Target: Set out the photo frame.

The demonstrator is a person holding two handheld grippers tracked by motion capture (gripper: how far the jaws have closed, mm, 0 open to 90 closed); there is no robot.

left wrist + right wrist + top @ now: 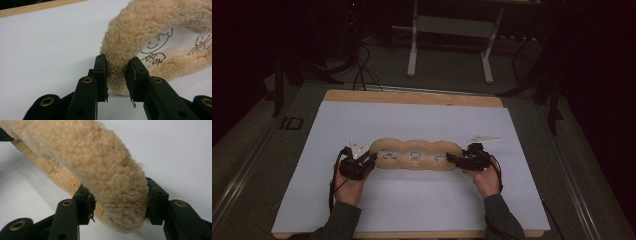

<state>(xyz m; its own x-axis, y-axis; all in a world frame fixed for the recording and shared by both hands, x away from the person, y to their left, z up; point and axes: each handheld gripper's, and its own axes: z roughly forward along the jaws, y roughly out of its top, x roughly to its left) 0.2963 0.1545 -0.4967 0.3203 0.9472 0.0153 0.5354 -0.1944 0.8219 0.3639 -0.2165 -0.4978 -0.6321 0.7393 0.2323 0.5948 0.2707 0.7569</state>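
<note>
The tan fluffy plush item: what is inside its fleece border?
Inside the tan fluffy plush item, a white panel bears line-drawn cartoon figures. The fleece hides the panel's edges.

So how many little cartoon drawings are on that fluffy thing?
3 show in the high view on the fluffy thing: the left drawing near the left gripper, the middle drawing, and the right drawing near the right gripper. Others may be hidden underneath.

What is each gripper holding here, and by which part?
Both hold the fluffy tan cushion: the left gripper pinches its fleecy rim at one end, the right gripper clamps the opposite end.
</note>
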